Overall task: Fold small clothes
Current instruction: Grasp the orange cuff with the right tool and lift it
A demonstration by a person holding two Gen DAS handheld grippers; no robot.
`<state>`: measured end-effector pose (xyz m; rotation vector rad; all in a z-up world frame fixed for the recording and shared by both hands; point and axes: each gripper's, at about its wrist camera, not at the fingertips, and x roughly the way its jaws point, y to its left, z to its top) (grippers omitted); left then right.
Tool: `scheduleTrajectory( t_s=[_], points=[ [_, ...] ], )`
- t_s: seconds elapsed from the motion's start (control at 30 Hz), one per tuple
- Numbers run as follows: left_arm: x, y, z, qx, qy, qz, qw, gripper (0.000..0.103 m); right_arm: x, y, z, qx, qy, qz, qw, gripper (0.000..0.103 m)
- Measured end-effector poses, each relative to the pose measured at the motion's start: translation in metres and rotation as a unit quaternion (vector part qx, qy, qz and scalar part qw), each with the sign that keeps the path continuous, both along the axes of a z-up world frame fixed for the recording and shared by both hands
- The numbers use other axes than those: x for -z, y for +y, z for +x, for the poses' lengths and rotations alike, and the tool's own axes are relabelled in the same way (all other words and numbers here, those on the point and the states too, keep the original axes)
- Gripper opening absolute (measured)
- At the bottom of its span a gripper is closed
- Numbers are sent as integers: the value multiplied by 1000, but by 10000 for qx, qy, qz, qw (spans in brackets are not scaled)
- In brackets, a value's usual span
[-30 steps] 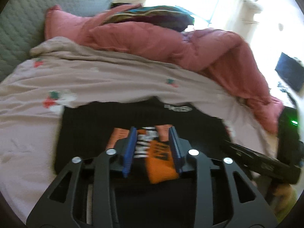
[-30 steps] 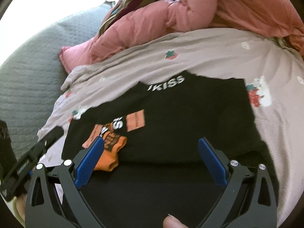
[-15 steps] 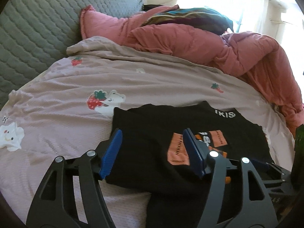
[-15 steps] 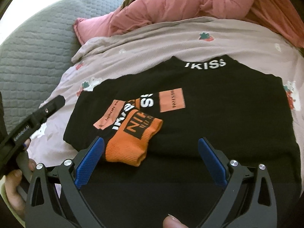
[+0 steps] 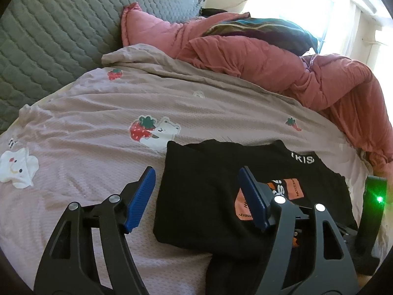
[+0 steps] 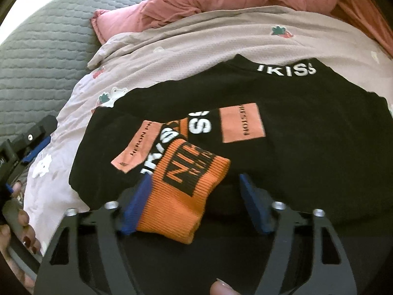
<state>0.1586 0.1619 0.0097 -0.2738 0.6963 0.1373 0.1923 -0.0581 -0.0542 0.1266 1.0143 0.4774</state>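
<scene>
Black folded t-shirt [image 5: 208,196] with white lettering at the collar and peach patches lies flat on your mauve strawberry-print bedsheet [image 5: 98,113], near the bed's front edge. Your left gripper [image 5: 196,196] hovers over the shirt's left edge, blue-padded fingers wide apart, gripping nothing; one pad sits over the sheet, the other over the shirt. Only the right view shows the orange ribbed knit sock [image 6: 184,191] with black lettering: it lies on the shirt's front, between the parted fingers of your right gripper [image 6: 194,201], against the left pad, clear of the right one. Left view hides that sock behind its own finger. Left view alone shows the striped dark pillow [image 5: 260,29] on the pink quilted duvet [image 5: 282,68]. Grey quilted headboard [image 6: 44,39] appears in both views.
</scene>
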Motion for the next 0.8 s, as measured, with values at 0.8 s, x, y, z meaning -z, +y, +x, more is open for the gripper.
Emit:
scheduleTrajectory(
  t_s=[0.8],
  points=[
    [-12, 21, -11, -350, -379, -258, 9983, 66, -76, -14, -16, -160, -1578, 164, 9872, 6]
  ],
)
